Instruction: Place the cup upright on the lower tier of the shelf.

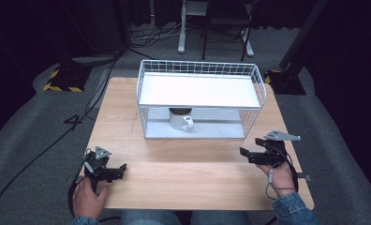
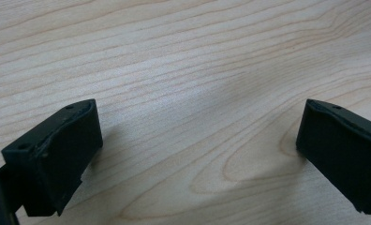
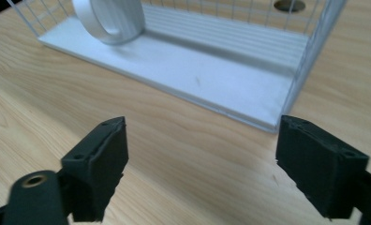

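Note:
A white mug with its handle toward me stands on the lower shelf of a white wire rack at the middle of the wooden table. My left gripper rests low at the table's front left, open, with bare wood between its jaws. My right gripper is held at the front right, open and empty, pointing toward the rack's lower shelf. In the right gripper view the mug's handle shows at the top left.
The rack has a flat white top shelf with a wire rim around it. Cables run across the grey floor at the left. Stands and chair legs sit behind the table.

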### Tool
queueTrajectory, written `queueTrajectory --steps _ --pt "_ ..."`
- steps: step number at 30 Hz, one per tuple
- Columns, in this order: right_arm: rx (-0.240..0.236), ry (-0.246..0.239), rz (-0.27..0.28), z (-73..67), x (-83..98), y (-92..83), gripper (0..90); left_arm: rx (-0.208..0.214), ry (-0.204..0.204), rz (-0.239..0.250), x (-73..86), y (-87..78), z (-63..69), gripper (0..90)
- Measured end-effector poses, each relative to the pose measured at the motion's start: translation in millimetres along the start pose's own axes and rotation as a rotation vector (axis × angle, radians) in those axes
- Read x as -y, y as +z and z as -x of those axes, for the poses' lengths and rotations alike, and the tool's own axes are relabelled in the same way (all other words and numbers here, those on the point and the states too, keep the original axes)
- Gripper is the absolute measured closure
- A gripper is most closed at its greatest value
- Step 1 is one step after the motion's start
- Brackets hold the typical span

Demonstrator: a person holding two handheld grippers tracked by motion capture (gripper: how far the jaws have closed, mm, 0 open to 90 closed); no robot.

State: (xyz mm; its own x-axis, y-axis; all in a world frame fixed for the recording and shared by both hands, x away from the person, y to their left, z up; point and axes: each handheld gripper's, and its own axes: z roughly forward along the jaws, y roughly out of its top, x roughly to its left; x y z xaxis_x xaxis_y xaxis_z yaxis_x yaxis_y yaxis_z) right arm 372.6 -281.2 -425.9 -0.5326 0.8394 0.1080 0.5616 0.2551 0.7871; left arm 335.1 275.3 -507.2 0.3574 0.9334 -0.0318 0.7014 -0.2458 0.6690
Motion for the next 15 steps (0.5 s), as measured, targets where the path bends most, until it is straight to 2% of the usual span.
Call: queueTrajectory --steps 6,15 --pt "0.002 -0.002 -0.081 10.9 13.8 3.6 14.9 0.000 0.000 0.000 0.0 0.0 0.0 0.8" --pt "0.002 0.034 -0.137 26.7 43.1 11.5 15.1 0.000 0.000 0.000 0.0 0.0 0.0 0.8"
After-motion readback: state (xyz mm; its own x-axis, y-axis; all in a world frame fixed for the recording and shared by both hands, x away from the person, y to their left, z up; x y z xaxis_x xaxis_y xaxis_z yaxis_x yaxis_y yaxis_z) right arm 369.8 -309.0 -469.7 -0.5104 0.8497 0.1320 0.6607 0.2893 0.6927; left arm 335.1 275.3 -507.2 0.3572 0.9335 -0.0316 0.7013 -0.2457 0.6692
